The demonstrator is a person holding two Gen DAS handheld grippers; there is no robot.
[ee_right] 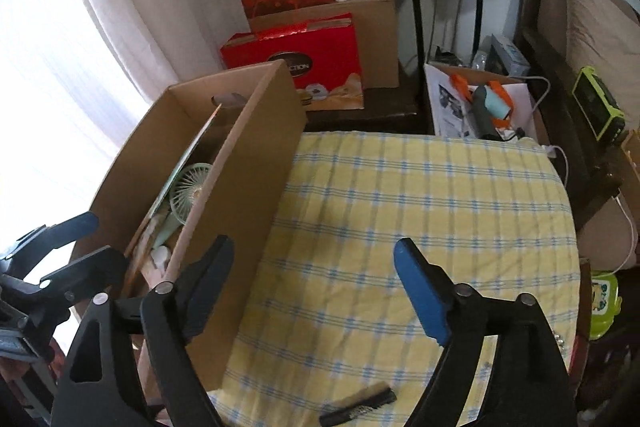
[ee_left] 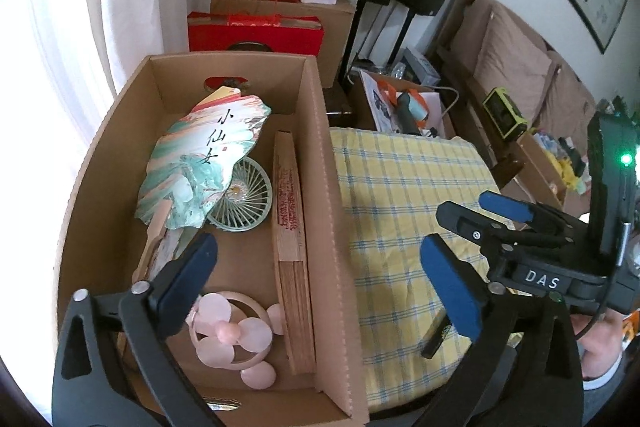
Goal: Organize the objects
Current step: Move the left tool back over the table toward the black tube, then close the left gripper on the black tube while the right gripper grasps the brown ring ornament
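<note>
Cardboard box [ee_left: 320, 155] on yellow checked tablecloth [ee_left: 400, 195] holds painted hand fan [ee_left: 200, 163] inked "小仙女", green mini fan [ee_left: 244, 195], pink fan [ee_left: 232, 335], folded wooden fan [ee_left: 292, 251]. Left gripper [ee_left: 324, 283] over box, right gripper [ee_right: 316, 287] over cloth: jaws spread, empty. Dark folded fan [ee_right: 360, 407] on cloth, half cut off. Right gripper labelled "DAS".

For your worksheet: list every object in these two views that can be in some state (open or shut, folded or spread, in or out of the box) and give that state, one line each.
Cardboard box: open-topped, on the checked cloth.
Painted hand fan: spread, in the box.
Green electric fan: lying in the box, partly under the painted fan.
Pink electric fan: lying flat in the box.
Wooden folding fan: folded, against the box wall.
Dark folding fan: folded, out on the cloth.
Left claw: open, empty.
Right claw: open, empty.
</note>
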